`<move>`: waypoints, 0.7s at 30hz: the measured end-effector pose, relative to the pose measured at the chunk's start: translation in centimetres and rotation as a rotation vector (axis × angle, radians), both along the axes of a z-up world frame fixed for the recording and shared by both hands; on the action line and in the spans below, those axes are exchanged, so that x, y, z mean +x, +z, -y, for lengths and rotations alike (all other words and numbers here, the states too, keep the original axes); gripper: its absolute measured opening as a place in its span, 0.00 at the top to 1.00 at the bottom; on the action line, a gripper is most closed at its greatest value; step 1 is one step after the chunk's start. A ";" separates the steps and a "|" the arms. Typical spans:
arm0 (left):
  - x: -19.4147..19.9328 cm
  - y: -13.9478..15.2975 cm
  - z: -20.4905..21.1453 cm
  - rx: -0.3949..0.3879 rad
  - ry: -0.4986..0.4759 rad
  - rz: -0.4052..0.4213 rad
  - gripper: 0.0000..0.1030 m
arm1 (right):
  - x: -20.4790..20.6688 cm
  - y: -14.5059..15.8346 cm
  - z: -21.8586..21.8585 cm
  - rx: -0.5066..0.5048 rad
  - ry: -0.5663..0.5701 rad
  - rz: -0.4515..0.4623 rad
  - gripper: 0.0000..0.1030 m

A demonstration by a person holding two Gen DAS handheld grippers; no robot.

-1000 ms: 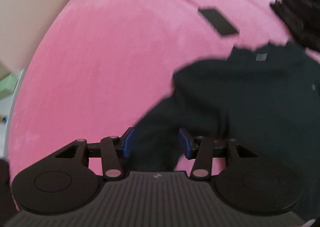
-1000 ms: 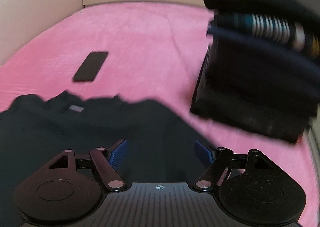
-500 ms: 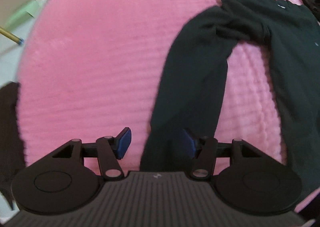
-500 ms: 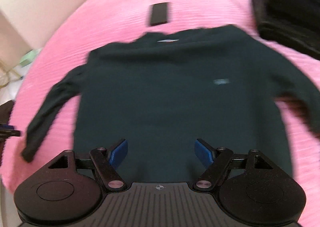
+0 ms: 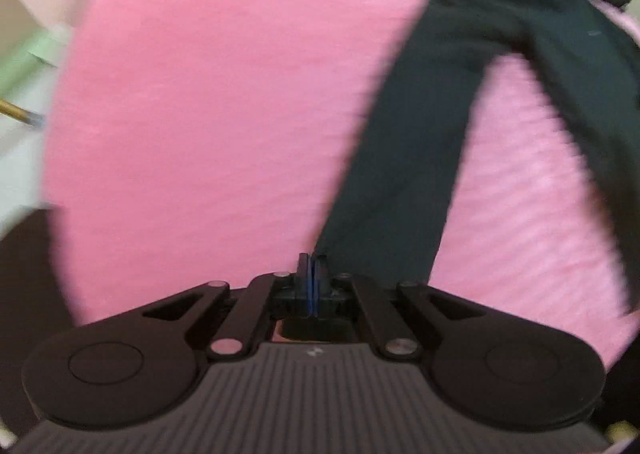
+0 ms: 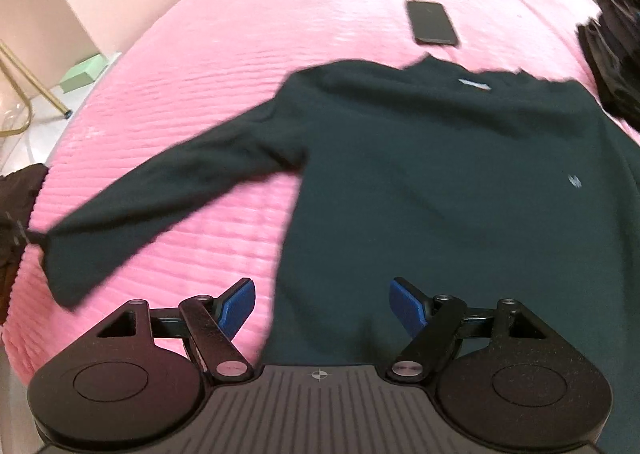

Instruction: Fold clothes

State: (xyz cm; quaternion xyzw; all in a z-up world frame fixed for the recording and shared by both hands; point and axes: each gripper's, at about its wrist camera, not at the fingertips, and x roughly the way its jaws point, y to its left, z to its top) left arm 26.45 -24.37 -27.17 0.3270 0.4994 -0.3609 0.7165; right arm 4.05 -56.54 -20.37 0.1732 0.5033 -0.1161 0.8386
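A dark sweater [image 6: 440, 182] lies spread on a pink bed [image 6: 240, 54] beside a phone [image 6: 432, 22], the left gripper [image 5: 312, 278] with jaws closed at its cuff, the right gripper [image 6: 320, 304] gaping wide above its hem.

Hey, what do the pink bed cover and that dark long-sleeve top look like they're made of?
Pink bed cover: looks like plush fleece or soft corduroy, going by its fuzzy ribbed ridges and matte sheen. Dark top: seems a soft matte knit, perhaps cotton jersey; it lies limp and wrinkles gently, but blur hides the weave.
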 end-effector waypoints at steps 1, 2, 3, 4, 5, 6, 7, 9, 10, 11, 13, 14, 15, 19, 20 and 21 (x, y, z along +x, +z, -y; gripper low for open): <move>1.2 0.2 -0.9 0.001 0.021 0.014 1.00 | 0.5 0.2 -0.5 -0.002 0.006 0.001 0.25; 2.5 0.4 -1.8 0.002 0.043 0.029 1.00 | 0.9 0.2 -0.8 -0.001 0.010 0.001 0.25; 3.7 0.6 -2.7 0.005 0.062 0.043 1.00 | 1.3 0.3 -1.2 -0.001 0.013 0.000 0.25; 4.2 0.7 -3.0 0.022 0.068 0.055 1.00 | 1.5 0.3 -1.4 0.000 0.015 -0.003 0.25; 4.7 0.7 -3.4 0.038 0.073 0.067 1.00 | 1.6 0.4 -1.6 0.000 0.014 -0.008 0.25; 5.2 0.7 -3.7 0.053 0.078 0.078 0.97 | 1.6 0.4 -1.6 0.000 0.009 -0.012 0.25; 5.4 0.9 -3.7 0.056 0.084 0.083 0.95 | 1.4 0.5 -1.4 -0.002 -0.003 -0.017 0.25; 5.3 1.3 -3.0 0.035 0.082 0.078 0.92 | 1.1 0.6 -0.9 -0.006 -0.027 -0.025 0.25; 5.1 1.5 -2.4 0.019 0.074 0.074 0.89 | 0.9 0.7 -0.7 -0.008 -0.039 -0.030 0.25; 5.0 1.7 -1.8 0.001 0.066 0.068 0.87 | 0.7 0.8 -0.5 -0.010 -0.051 -0.034 0.25; 4.6 1.7 0.8 -0.048 0.048 0.044 0.80 | 0.0 1.0 0.9 -0.021 -0.082 -0.039 0.25; 4.5 1.6 2.3 -0.074 0.036 0.025 0.79 | -0.4 1.1 1.9 -0.029 -0.096 -0.039 0.25; 4.2 1.6 4.2 -0.096 0.018 0.013 0.77 | -0.9 1.3 3.1 -0.042 -0.107 -0.039 0.25; 2.8 1.7 12.9 -0.193 -0.066 -0.018 0.67 | -1.7 1.6 9.9 -0.110 -0.118 -0.020 0.25; 2.5 1.7 15.5 -0.220 -0.089 -0.024 0.66 | -1.8 1.6 11.9 -0.127 -0.117 -0.013 0.25; 2.3 1.6 17.6 -0.240 -0.109 -0.027 0.62 | -1.7 1.7 14.2 -0.143 -0.114 -0.004 0.25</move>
